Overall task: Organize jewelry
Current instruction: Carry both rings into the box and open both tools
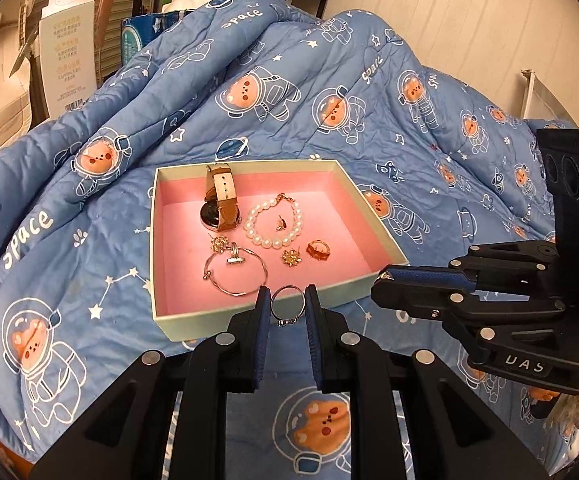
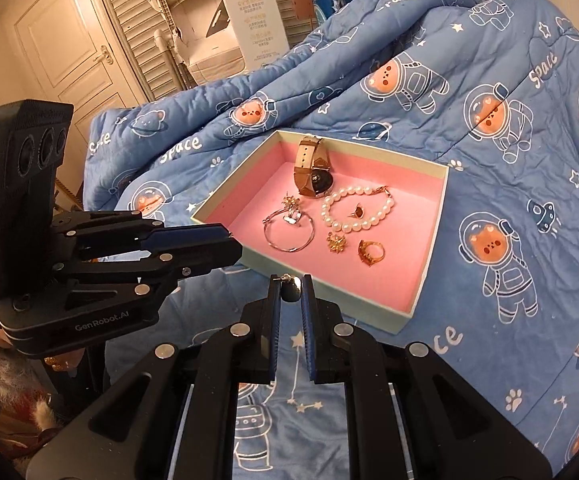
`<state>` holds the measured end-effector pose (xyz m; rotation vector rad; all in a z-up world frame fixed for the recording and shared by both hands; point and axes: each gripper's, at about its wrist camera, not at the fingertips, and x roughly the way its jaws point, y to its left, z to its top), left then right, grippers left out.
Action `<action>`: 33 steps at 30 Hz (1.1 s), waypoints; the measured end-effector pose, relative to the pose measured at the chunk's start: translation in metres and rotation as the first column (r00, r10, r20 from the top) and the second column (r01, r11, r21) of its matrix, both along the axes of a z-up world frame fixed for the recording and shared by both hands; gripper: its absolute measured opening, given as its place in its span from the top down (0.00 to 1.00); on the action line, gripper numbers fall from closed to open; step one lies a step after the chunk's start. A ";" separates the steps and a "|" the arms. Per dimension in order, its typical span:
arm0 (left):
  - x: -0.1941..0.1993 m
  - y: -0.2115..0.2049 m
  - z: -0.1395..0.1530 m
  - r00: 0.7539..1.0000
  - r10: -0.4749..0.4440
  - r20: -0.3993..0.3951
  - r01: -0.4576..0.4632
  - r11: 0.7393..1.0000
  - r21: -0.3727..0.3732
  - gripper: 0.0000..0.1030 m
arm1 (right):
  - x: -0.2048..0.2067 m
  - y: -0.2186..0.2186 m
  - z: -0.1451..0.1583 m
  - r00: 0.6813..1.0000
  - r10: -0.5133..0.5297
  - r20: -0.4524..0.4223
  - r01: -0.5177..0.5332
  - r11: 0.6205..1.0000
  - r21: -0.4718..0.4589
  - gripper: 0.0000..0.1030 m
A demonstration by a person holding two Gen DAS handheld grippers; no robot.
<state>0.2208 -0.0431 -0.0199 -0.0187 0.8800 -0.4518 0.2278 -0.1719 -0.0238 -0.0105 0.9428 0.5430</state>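
Silver ring (image 1: 286, 305) left view — earring (image 2: 289, 289) right.

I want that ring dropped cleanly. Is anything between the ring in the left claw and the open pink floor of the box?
Only the box's near wall, just beyond the silver ring pinched in the left claw. Past it the thin bangle lies close; the floor to its right is bare.

— What's the room like from where I sit?

— I see a blue quilt (image 1: 273, 80) printed with astronaut bears heaped over the bed, a cream panelled door (image 2: 65, 48) beside slatted shutters (image 2: 129, 20), a tall white carton (image 1: 65, 52), and a pale wall (image 1: 469, 12) under warm light.
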 end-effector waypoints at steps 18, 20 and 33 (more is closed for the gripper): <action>0.073 -0.010 -0.025 0.977 -0.015 -0.213 0.035 0.995 0.090 0.83 | 0.078 0.003 -0.016 0.998 -0.047 -0.044 0.043 0.996 -0.080 0.90; 0.076 -0.012 -0.028 0.974 -0.013 -0.225 0.038 0.993 0.108 0.83 | 0.088 0.003 -0.021 0.996 -0.063 -0.061 0.057 0.995 -0.083 0.90; 0.086 -0.014 -0.040 0.969 -0.013 -0.248 0.043 0.992 0.117 0.83 | 0.127 0.013 -0.047 0.988 -0.103 -0.118 0.087 0.987 -0.133 0.90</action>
